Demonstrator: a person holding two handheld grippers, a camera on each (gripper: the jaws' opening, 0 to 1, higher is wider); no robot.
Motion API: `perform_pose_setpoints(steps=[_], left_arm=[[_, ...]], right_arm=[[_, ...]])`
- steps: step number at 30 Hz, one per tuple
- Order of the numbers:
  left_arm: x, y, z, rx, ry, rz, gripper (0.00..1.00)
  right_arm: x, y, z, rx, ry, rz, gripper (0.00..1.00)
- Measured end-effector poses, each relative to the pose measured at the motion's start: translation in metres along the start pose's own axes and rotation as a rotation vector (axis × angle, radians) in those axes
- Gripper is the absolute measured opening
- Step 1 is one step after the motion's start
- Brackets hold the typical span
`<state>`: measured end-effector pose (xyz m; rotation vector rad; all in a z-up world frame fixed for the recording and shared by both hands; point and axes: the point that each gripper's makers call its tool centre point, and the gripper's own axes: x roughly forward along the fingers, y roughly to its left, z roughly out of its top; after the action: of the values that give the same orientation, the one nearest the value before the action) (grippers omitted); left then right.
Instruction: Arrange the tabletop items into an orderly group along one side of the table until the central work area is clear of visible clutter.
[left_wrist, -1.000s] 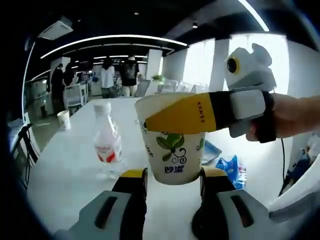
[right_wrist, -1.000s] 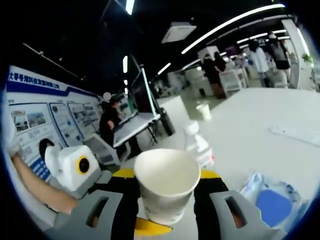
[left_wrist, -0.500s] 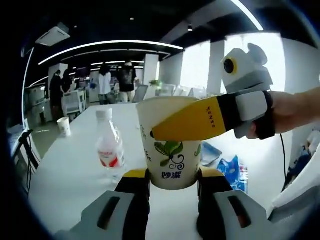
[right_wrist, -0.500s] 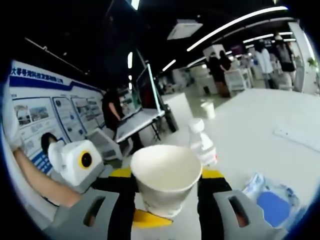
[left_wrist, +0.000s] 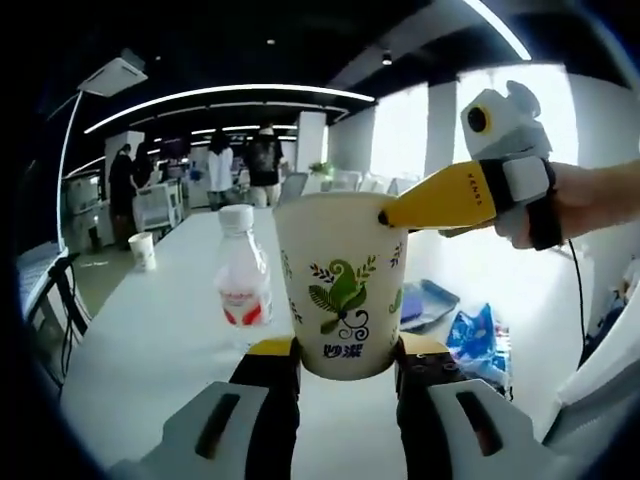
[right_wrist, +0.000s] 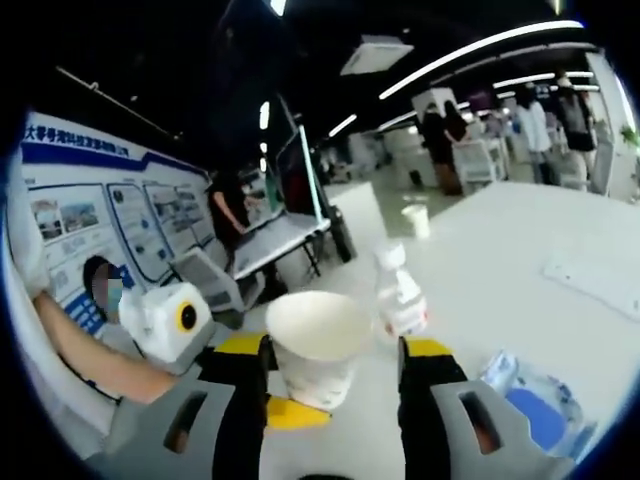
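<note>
A white paper cup with a green leaf print (left_wrist: 340, 290) stands upright between the jaws of my left gripper (left_wrist: 345, 350), which is shut on its lower part. My right gripper's yellow finger (left_wrist: 440, 198) comes in from the right, its tip at the cup's rim. In the right gripper view the same cup (right_wrist: 315, 345) sits between the jaws of my right gripper (right_wrist: 335, 348), which stand open with a gap on the right side. My left gripper (right_wrist: 170, 320) shows there at the left, one yellow finger under the cup.
A small water bottle with a red label (left_wrist: 243, 285) (right_wrist: 398, 300) stands on the white table (left_wrist: 150, 350) behind the cup. A small paper cup (left_wrist: 145, 250) (right_wrist: 415, 220) sits far back. Blue packets (left_wrist: 475, 335) (right_wrist: 530, 400) lie to the right. People stand beyond the table.
The right gripper's finger has drawn back from across the cup's front to its rim, and its jaws have spread. The left gripper has closed on the cup's base.
</note>
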<state>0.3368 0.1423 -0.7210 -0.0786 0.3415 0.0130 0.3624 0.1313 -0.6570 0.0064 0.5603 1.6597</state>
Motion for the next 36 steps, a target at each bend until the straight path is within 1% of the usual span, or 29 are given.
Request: perform_pose_setpoints(steps=[1,2,6,8,10,13,15,17,18,21,23,24,25,26,28,29,31,33,34,36], left_arm=[[-0.001,0.001,0.001,0.023,-0.003,0.0,0.33],[-0.001,0.0,0.002,0.03,-0.007,-0.005,0.33],[-0.001,0.0,0.003,0.033,-0.022,-0.011,0.33],[-0.001,-0.001,0.006,0.021,-0.041,-0.016,0.33],[-0.001,-0.003,0.007,0.021,-0.048,-0.02,0.32],[0.0,-0.002,0.007,0.017,-0.046,-0.015,0.32],[-0.001,0.002,0.006,0.011,-0.048,-0.006,0.32],[-0.002,0.002,0.007,0.01,-0.056,-0.011,0.32],[-0.003,0.002,0.008,0.015,-0.059,-0.013,0.32],[-0.004,0.001,0.009,0.03,-0.068,-0.019,0.32],[-0.004,-0.001,0.01,0.027,-0.076,-0.026,0.32],[-0.005,-0.001,0.011,0.03,-0.077,-0.025,0.32],[-0.004,-0.001,0.011,0.032,-0.078,-0.028,0.32],[-0.004,-0.003,0.012,0.031,-0.084,-0.034,0.32],[-0.004,-0.005,0.013,0.039,-0.085,-0.04,0.32],[-0.004,-0.006,0.014,0.039,-0.088,-0.045,0.32],[-0.004,-0.006,0.013,0.041,-0.087,-0.045,0.32],[-0.005,-0.007,0.011,0.041,-0.081,-0.045,0.32],[-0.005,-0.007,0.009,0.035,-0.075,-0.044,0.33],[-0.007,-0.006,0.006,0.024,-0.073,-0.04,0.33]], right_arm=[[-0.002,-0.002,0.001,0.025,-0.003,0.0,0.47],[-0.003,-0.004,0.002,0.046,-0.002,-0.002,0.46],[-0.005,-0.014,0.007,0.087,-0.008,-0.023,0.45],[-0.004,-0.009,0.014,0.121,-0.03,0.005,0.45],[-0.002,-0.003,0.014,0.15,-0.024,0.038,0.44],[-0.002,-0.001,0.018,0.161,-0.036,0.042,0.44],[-0.003,-0.001,0.021,0.161,-0.043,0.035,0.44],[-0.005,-0.007,0.023,0.199,-0.052,0.027,0.44],[-0.005,-0.013,0.023,0.22,-0.049,0.009,0.44],[-0.006,-0.024,0.024,0.256,-0.053,-0.022,0.41],[-0.005,-0.027,0.024,0.269,-0.043,-0.026,0.39],[-0.004,-0.027,0.023,0.273,-0.036,-0.026,0.37],[-0.002,-0.027,0.019,0.282,-0.006,-0.027,0.35],[-0.001,-0.026,0.016,0.282,0.007,-0.026,0.32],[0.001,-0.023,0.012,0.289,0.034,-0.01,0.22],[0.001,-0.023,0.012,0.295,0.037,-0.008,0.17],[0.002,-0.022,0.007,0.307,0.066,-0.008,0.08],[0.002,-0.024,0.006,0.322,0.072,-0.027,0.03],[0.002,-0.025,0.006,0.335,0.07,-0.025,0.01],[0.002,-0.027,0.007,0.34,0.069,-0.027,0.0]])
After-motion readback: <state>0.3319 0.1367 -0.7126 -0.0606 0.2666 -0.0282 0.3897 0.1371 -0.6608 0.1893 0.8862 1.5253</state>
